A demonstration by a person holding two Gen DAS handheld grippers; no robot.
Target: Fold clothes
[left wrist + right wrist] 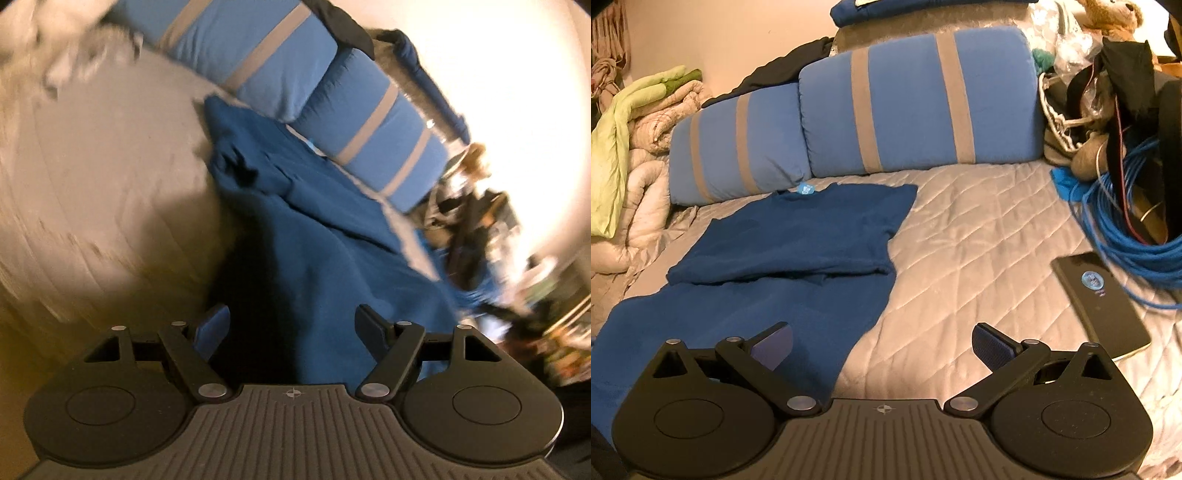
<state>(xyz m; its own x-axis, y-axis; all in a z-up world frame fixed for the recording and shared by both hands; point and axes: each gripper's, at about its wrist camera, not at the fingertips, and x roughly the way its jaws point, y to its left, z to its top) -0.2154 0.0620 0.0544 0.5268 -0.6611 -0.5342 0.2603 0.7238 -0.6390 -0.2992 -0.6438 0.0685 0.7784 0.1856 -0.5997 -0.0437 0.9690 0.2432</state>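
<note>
Right wrist view shows our blue T-shirt (798,236) spread flat below the striped pillow (916,99) for folding, while both the right gripper (882,345) and left gripper (291,325) keep jaws wide apart, empty.

Layout relative to the shirt (798,236), which lies flat on the quilted bed (960,258): two pillows (908,103) stand directly behind it; a heap of bedding (635,155) lies to its left; a phone (1102,299) lies well to its right, with a coiled cable (1126,236) just behind the phone.
</note>
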